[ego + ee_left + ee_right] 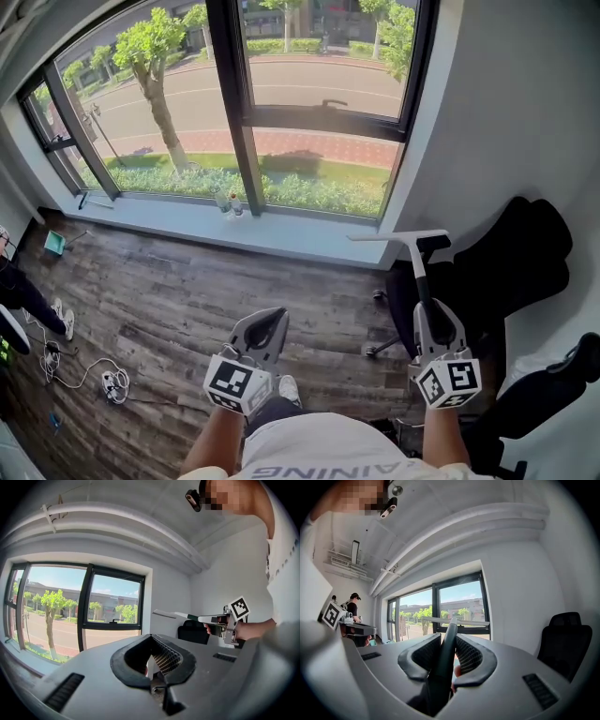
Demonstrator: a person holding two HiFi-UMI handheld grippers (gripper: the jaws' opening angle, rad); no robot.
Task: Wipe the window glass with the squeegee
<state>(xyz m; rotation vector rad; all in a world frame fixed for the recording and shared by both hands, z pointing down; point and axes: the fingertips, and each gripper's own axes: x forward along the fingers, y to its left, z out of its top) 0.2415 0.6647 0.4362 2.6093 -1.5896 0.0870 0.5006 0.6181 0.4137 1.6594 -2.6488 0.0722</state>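
Note:
My right gripper (pixel 433 307) is shut on the dark handle of the squeegee (pixel 419 272), whose pale blade points up and sits crosswise before the white wall right of the window. In the right gripper view the handle (pixel 446 653) runs out between the jaws of that gripper (pixel 448 637), with the blade against the window glass (pixel 461 604) beyond. My left gripper (pixel 272 317) hangs over the floor with its jaws together and nothing between them (pixel 151 641). The window glass (pixel 309 84) in black frames stands well ahead of both. The left gripper view shows the squeegee (pixel 176 615) off to the right.
A black office chair (pixel 516 262) stands close on the right by the wall. A pale windowsill (pixel 281 234) carries small bottles (pixel 230 202). Cables and a power strip (pixel 112 384) lie on the wood floor at left, near another person's legs (pixel 23 295).

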